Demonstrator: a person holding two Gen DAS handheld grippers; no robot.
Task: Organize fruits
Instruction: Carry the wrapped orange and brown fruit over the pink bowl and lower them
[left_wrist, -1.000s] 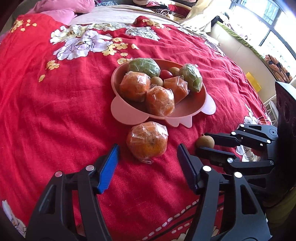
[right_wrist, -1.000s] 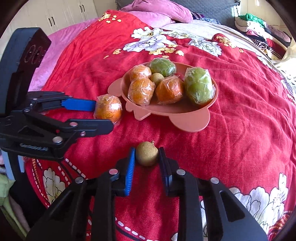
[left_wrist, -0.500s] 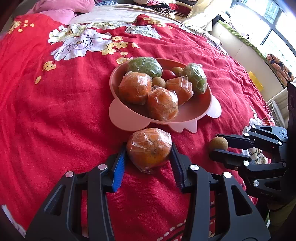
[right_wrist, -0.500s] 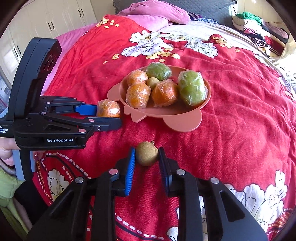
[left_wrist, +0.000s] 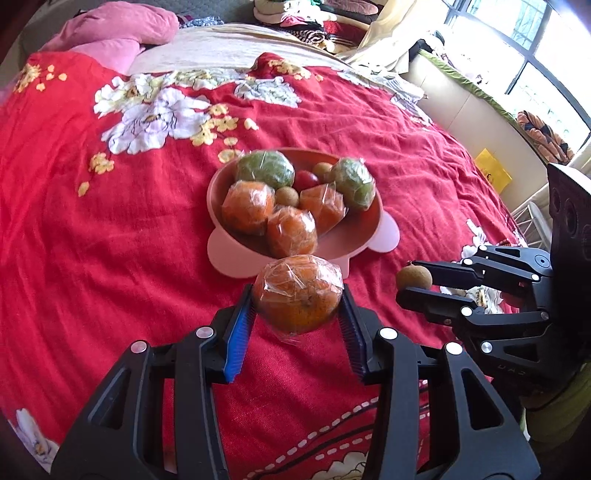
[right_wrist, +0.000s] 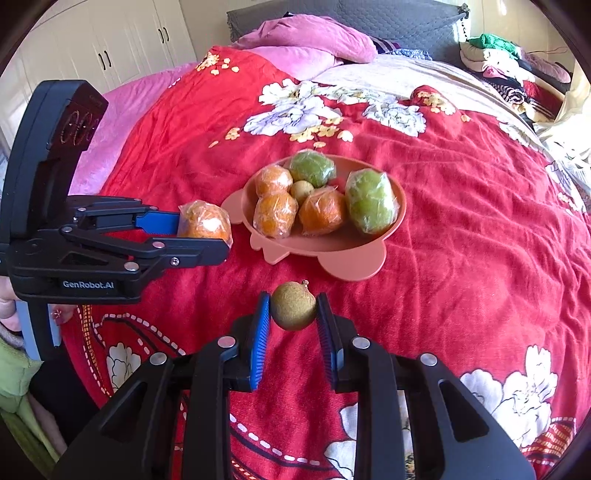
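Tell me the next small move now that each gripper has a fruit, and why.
Probably carry the left gripper forward over the pink plate and release there. Its pads are shut on the wrapped orange, and the plate sits just ahead. The right gripper, shut on the small brown fruit, can follow.

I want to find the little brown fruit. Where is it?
The little brown fruit is pinched in the right gripper, just in front of the pink plate, above the red bedspread.
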